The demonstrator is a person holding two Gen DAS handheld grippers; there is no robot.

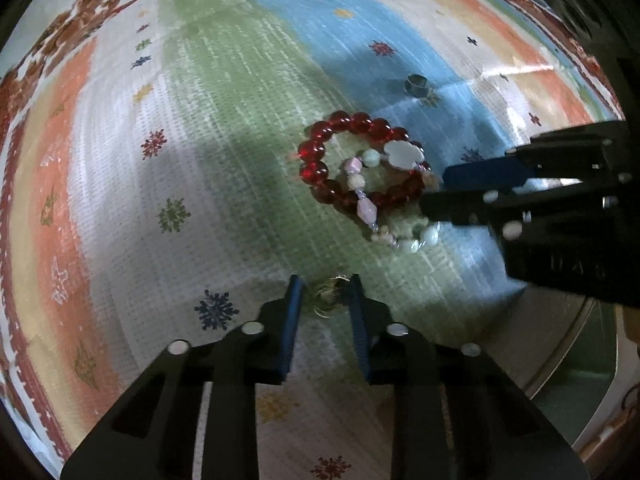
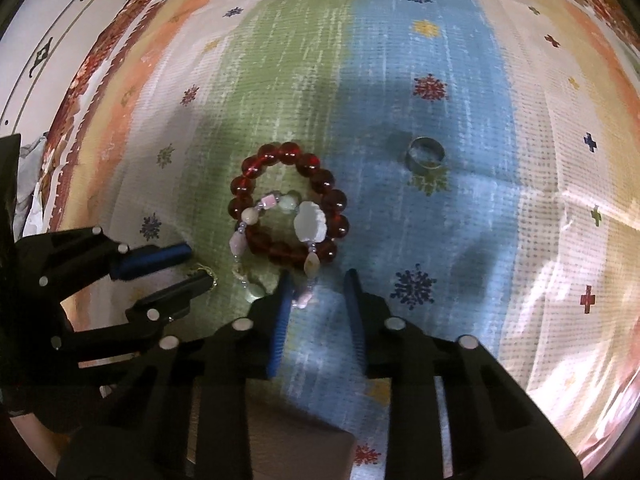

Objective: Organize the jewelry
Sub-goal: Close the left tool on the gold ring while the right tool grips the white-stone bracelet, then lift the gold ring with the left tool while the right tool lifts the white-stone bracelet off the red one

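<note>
A red bead bracelet (image 1: 320,148) (image 2: 256,164) lies on the striped cloth, with a pastel bead bracelet (image 1: 366,208) (image 2: 308,218) lying partly over it. A small gold piece (image 1: 328,296) (image 2: 204,270) lies between the tips of my open left gripper (image 1: 325,294) (image 2: 192,264). My right gripper (image 2: 316,280) (image 1: 436,186) is open, its jaws around the near edge of the pastel bracelet. A silver ring (image 1: 416,84) (image 2: 426,156) stands apart on the blue stripe.
The striped cloth (image 1: 200,120) (image 2: 460,220) with snowflake marks covers the table. A pale round table edge (image 2: 44,32) (image 1: 560,344) shows beyond the cloth border.
</note>
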